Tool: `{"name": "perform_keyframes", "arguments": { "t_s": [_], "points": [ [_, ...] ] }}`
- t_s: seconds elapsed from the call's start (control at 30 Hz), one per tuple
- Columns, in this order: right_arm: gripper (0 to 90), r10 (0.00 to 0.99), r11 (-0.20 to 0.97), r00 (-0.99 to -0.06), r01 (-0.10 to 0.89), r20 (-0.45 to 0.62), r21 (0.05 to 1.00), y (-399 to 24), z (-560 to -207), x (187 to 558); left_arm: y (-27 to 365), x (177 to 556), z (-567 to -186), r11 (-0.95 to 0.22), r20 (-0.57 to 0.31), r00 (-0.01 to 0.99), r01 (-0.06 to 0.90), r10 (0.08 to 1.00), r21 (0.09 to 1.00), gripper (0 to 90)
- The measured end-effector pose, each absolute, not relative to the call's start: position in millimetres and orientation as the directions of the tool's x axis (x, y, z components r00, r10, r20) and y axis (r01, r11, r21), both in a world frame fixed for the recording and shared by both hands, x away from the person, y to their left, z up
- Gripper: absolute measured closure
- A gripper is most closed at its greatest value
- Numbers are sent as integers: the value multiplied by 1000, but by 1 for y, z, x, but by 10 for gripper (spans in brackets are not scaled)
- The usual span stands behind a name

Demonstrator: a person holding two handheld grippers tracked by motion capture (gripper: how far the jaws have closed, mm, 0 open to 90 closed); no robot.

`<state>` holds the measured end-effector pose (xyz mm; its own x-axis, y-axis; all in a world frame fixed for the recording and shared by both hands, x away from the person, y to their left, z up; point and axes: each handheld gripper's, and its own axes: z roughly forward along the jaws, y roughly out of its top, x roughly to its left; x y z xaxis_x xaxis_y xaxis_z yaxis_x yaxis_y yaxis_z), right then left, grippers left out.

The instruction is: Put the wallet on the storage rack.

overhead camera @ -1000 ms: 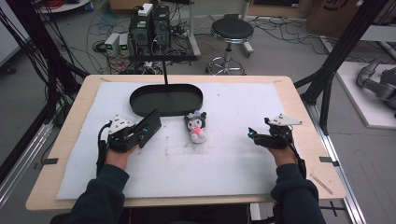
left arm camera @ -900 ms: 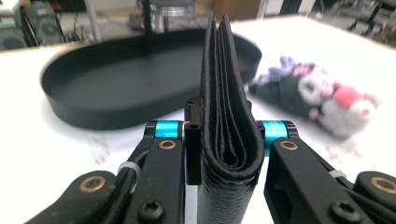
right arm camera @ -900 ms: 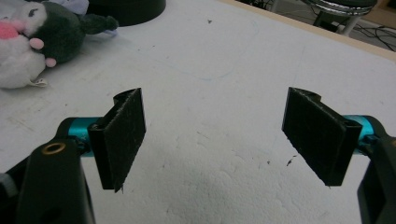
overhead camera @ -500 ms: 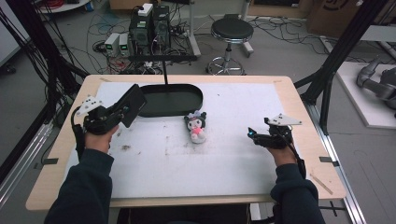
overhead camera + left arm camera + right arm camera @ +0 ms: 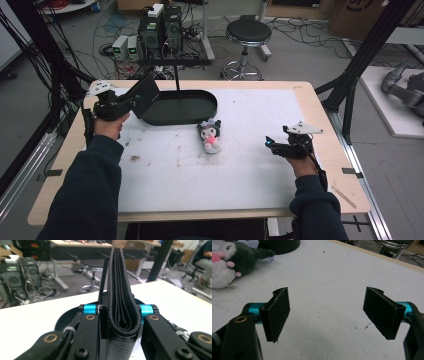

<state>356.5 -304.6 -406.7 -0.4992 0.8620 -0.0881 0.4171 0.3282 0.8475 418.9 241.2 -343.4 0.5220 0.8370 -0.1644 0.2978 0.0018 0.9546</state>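
A folded black wallet (image 5: 145,93) (image 5: 121,295) stands on edge between the jaws of my left gripper (image 5: 129,102) (image 5: 120,323), which is shut on it. It hangs over the left end of a black oval tray (image 5: 192,114) (image 5: 65,318) at the back of the table. A small dark plush toy (image 5: 210,136) (image 5: 229,262) with a pink and white front lies just in front of the tray. My right gripper (image 5: 271,143) (image 5: 327,312) rests low over the white mat at the right, open, with nothing between its pads.
A thin black post (image 5: 176,76) with a crossbar rises from the tray. The white mat (image 5: 240,170) covers most of the wooden table (image 5: 335,165). A stool (image 5: 247,35) and computer boxes (image 5: 160,25) stand on the floor beyond the far edge.
My left gripper has carried the wallet from the mat in front of the tray up and to the far left, then slightly right toward the tray's left end. The right gripper stayed still.
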Motion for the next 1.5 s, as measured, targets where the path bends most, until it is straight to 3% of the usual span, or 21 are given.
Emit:
{"name": "perform_keyframes", "arguments": {
  "t_s": [0.53,1.1,1.2,1.23,1.27,1.3,1.4,1.5],
  "points": [
    [219,864,324,-496,417,-86,849,-307,-406,356,212,481,-384,-57,-189,586,375,788,925,769],
    [219,866,323,-494,426,-82,845,-308,-407,356,198,520,-417,-12,-323,495,559,807,829,756],
    [219,865,322,-495,424,-81,847,-309,-407,356,202,520,-416,-6,-288,425,569,858,822,615],
    [219,865,322,-495,422,-83,847,-309,-407,356,203,520,-416,-7,-289,420,577,860,817,610],
    [219,865,321,-495,424,-80,847,-309,-407,356,205,520,-416,-11,-293,421,586,859,810,635],
    [219,865,323,-495,423,-83,847,-309,-407,356,207,520,-415,-1,-315,425,596,849,803,738],
    [219,862,329,-499,419,-89,846,-308,-407,355,207,519,-414,39,-364,411,618,836,785,763],
    [219,863,327,-497,419,-87,847,-308,-407,355,213,521,-417,140,-490,376,664,786,734,770]
  ]
}}
